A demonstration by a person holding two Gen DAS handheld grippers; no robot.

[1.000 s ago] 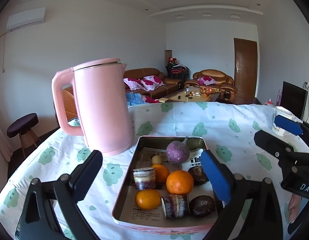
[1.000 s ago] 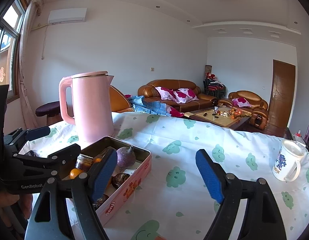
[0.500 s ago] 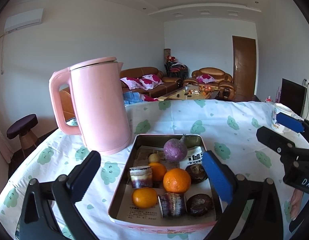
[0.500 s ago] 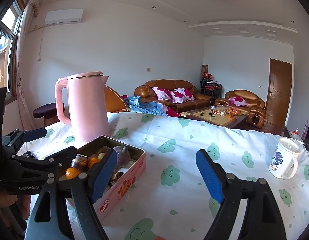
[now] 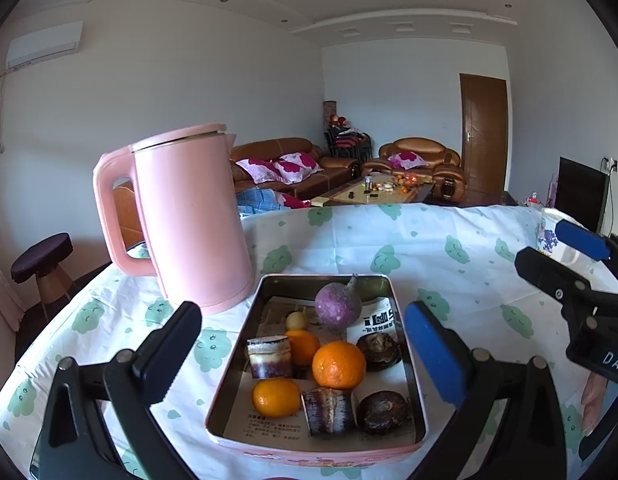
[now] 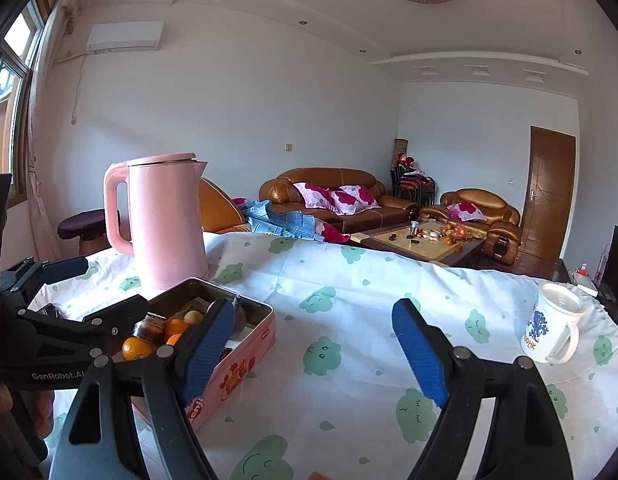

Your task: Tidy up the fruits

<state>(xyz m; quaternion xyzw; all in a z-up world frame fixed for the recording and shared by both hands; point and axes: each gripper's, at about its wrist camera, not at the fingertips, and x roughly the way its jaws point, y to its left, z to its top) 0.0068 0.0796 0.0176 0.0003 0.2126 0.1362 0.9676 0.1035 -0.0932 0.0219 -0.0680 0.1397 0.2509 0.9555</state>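
The left gripper (image 5: pixel 305 350) hung with its jaws spread wide and empty above the shallow pink metal tin (image 5: pixel 407 322), likely lined up to choose a piece. Inside lay three round oranges (image 5: pixel 338 365), a purple turnip-like bulb (image 5: pixel 336 305), dark chestnut-like lumps (image 5: pixel 383 411) and cut purple cane pieces (image 5: pixel 328 410), packed close, so the fingers had little room between them. The right gripper (image 6: pixel 313 354) was also wide apart and empty, over bare white cloud-print tablecloth (image 6: pixel 349 320), the freest ground. A tall pink plastic kettle (image 5: pixel 189 216) stood just beside the tin's far-left corner; a white printed mug (image 6: pixel 551 328) sat well apart near the table's right edge.
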